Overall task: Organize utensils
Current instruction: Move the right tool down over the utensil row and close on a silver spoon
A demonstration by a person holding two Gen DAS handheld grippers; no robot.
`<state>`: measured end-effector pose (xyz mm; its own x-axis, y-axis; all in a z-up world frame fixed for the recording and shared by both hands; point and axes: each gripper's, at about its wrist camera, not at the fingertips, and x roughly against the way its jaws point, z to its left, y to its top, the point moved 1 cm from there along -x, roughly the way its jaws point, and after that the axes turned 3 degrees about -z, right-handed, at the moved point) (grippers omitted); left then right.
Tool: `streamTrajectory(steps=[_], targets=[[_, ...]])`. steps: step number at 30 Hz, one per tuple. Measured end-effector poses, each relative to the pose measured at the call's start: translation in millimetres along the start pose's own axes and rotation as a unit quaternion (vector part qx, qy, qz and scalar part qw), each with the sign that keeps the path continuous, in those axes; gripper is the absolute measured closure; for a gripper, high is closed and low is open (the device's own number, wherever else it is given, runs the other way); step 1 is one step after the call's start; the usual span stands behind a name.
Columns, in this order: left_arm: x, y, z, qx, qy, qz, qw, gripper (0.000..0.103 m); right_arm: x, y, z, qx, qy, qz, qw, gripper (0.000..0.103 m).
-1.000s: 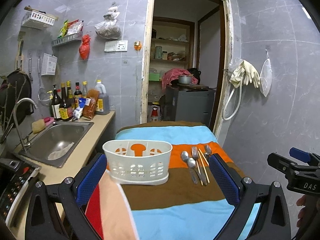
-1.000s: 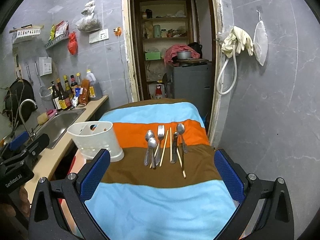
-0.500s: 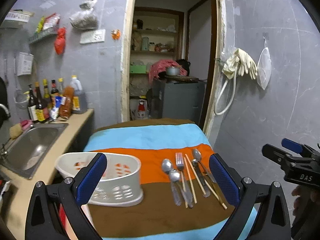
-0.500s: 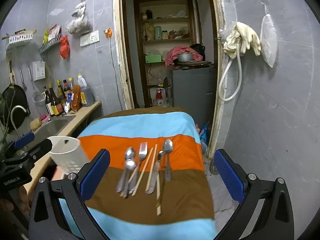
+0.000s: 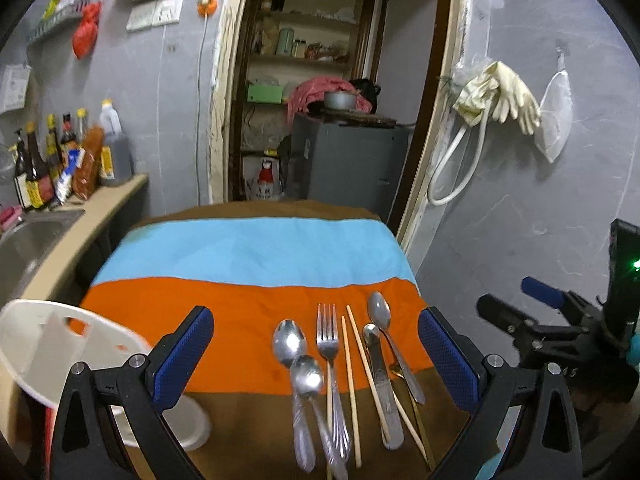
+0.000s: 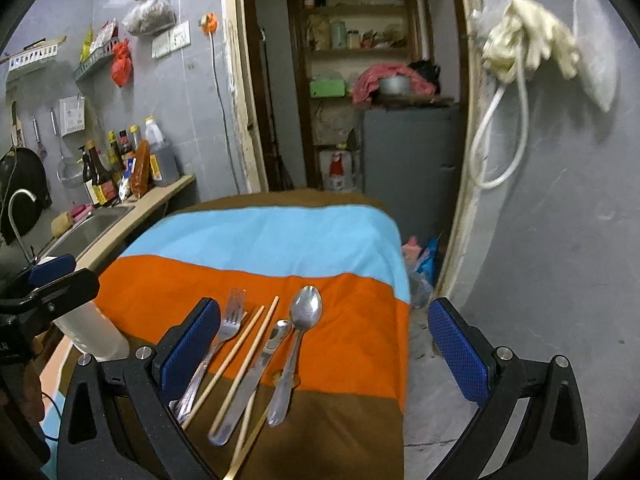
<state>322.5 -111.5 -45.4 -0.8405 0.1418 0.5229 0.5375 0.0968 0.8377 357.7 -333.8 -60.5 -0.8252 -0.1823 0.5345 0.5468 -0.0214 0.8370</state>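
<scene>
White caddy (image 5: 60, 344) sits at the surface's left edge, ready to receive. Left gripper (image 5: 316, 356), jaws wide apart and empty, hangs over the utensils (image 5: 344, 376), laid in a row near the right edge for easy picking. Right gripper (image 6: 324, 348) hovers there too, jaws apart, empty.

Dim, cool indoor light fills both views, brightest on the striped cloth (image 5: 256, 248). Fisheye bending curves the door frame (image 6: 468, 120) and walls, with black vignette corners. The white basket (image 5: 60, 344) and hanging gloves (image 6: 532, 48) smear with motion blur; spoons (image 5: 289, 342) show small glints.
</scene>
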Motion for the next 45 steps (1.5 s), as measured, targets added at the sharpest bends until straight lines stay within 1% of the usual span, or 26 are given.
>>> streamTrajectory(steps=[2,3,4,6,8,13,16,17,18,20,21,22,23,24,25,27,29,31,33,35,36,37,40,42,44,45], targets=[[-17.5,-3.7,-0.1,0.007,0.002,0.008,0.9999,0.001,-18.2,-5.9,-5.4,-0.012,0.017,0.01,1.0,0.001],[-26.1,-6.3,-1.3,0.005,0.013,0.011,0.9998,0.001,-29.9,-7.8,-8.1,-0.019,0.028,0.017,0.999,0.002],[-32.4,-7.3,-3.0,-0.007,0.029,0.007,0.9995,0.001,-36.9,-11.3,-8.2,-0.022,0.034,0.02,0.999,0.002],[-43.6,-7.6,-7.3,-0.034,0.046,0.002,0.9984,0.001,-59.6,-16.2,-10.5,-0.03,0.054,0.033,0.998,0.011],[-51.2,-6.7,-11.2,-0.051,0.058,-0.003,0.997,0.001,-76.4,-22.8,-9.9,-0.037,0.067,0.045,0.996,0.017],[-56.9,-1.5,-21.4,-0.071,0.053,-0.009,0.996,0.001,-101.6,-31.8,-4.6,-0.04,0.09,0.058,0.993,0.017],[-61.7,-3.6,-21.4,-0.065,0.048,0.0,0.9967,0.002,-106.6,-37.1,-6.4,-0.041,0.101,0.065,0.992,0.017],[-65.3,-4.2,-20.9,-0.06,0.047,0.005,0.9971,0.003,-109.7,-37.5,-6.1,-0.04,0.105,0.067,0.991,0.019],[-70.2,-5.3,-19.7,-0.052,0.044,0.013,0.9976,0.005,-110.9,-38.2,-7.1,-0.04,0.108,0.068,0.991,0.026],[-77.9,-7.4,-16.7,-0.038,0.04,0.024,0.9982,0.013,-113.7,-38.9,-12.1,-0.039,0.112,0.072,0.99,0.034],[-83.3,-8.9,-14.9,-0.03,0.04,0.032,0.9983,0.014,-114.7,-39.5,-14.4,-0.04,0.115,0.074,0.99,0.038],[-88.6,-10.4,-12.9,-0.021,0.04,0.039,0.9982,0.018,-116.3,-39.9,-17.1,-0.041,0.118,0.075,0.989,0.041],[-91.8,-11.8,-10.7,-0.016,0.04,0.043,0.9982,0.023,-118.6,-40.0,-19.4,-0.044,0.122,0.077,0.989,0.046],[-96.6,-12.9,-7.8,-0.008,0.039,0.049,0.998,0.024,-121.7,-40.2,-21.6,-0.046,0.126,0.08,0.988,0.051],[-102.0,-14.7,-3.7,0.002,0.04,0.056,0.9976,0.028,-124.3,-40.5,-22.4,-0.047,0.128,0.082,0.987,0.053],[-111.3,-17.5,3.5,0.018,0.044,0.069,0.9965,0.031,-131.5,-41.2,-24.0,-0.048,0.133,0.09,0.986,0.061],[-118.7,-22.3,9.1,0.034,0.047,0.081,0.995,0.036,-138.2,-42.0,-23.9,-0.049,0.139,0.095,0.985,0.066],[-127.8,-26.6,17.6,0.056,0.05,0.098,0.9924,0.04,-144.8,-43.5,-22.9,-0.05,0.144,0.1,0.983,0.067],[-134.9,-32.1,24.9,0.073,0.051,0.113,0.9895,0.044,-152.5,-44.4,-20.7,-0.048,0.153,0.108,0.981,0.07],[-142.7,-37.4,32.6,0.089,0.054,0.13,0.9861,0.051,-159.4,-46.4,-18.8,-0.047,0.156,0.118,0.979,0.07],[-145.1,-39.1,35.7,0.094,0.052,0.135,0.9849,0.052,-163.3,-46.8,-17.8,-0.045,0.159,0.123,0.979,0.07],[-147.4,-40.2,38.2,0.098,0.046,0.137,0.9846,0.056,-166.5,-47.5,-17.0,-0.044,0.161,0.128,0.978,0.07],[-150.7,-41.4,40.6,0.095,0.03,0.139,0.9852,0.058,-173.4,-50.5,-15.4,-0.04,0.169,0.138,0.975,0.07],[-152.9,-43.5,42.4,0.097,0.022,0.143,0.9847,0.063,-177.1,-51.1,-15.5,-0.041,0.178,0.142,0.973,0.07],[-154.3,-44.1,43.7,0.1,0.013,0.147,0.9839,0.07,-179.6,-51.7,-18.0,-0.046,0.19,0.146,0.97,0.07],[-155.4,-45.5,44.4,0.104,0.005,0.151,0.983,0.072,-180.8,-51.9,-20.2,-0.053,0.198,0.147,0.968,0.07]])
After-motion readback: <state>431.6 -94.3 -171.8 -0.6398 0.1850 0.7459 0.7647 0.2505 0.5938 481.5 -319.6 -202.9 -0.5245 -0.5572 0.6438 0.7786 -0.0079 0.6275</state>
